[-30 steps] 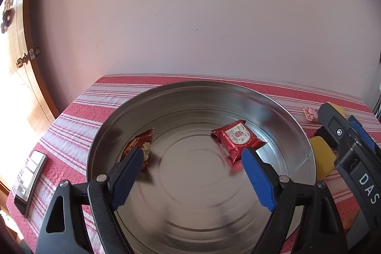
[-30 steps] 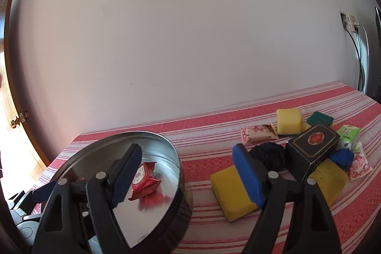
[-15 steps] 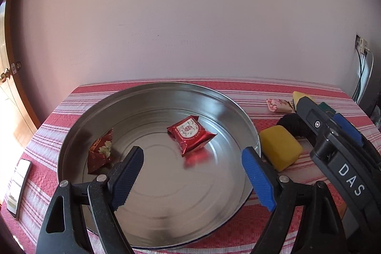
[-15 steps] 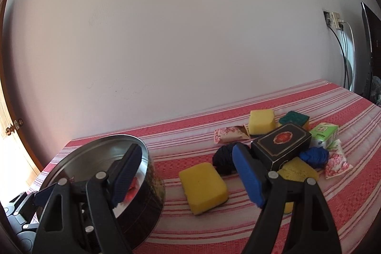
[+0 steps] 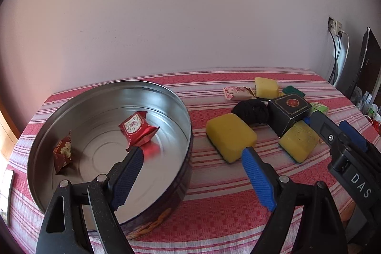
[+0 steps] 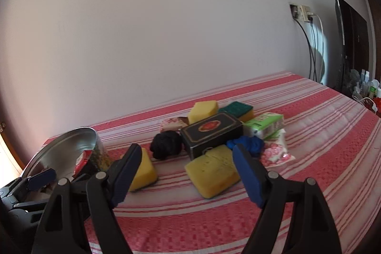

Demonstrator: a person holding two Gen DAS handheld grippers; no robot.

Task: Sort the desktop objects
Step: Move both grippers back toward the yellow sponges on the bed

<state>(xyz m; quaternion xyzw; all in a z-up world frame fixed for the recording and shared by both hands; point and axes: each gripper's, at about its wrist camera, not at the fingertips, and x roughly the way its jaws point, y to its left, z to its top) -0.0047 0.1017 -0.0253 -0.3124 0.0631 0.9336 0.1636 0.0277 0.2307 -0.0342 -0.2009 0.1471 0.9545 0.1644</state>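
Steel tin [image 5: 183, 108] rim beside yellow sponge [image 5: 231, 136], left gripper [image 5: 190, 173] and right gripper [image 6: 188, 173] both spread, holding nothing

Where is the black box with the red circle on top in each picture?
Left wrist view: the black box sits right of centre, behind two yellow sponges, beside the black ball.
Right wrist view: the black box sits at the centre of the pile, behind a yellow sponge.
Shared landmark: the black ball, touching the box's left side in both views.

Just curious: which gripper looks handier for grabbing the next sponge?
Probably the right gripper: it is open, facing the yellow sponge, while the left gripper straddles the tin's rim.
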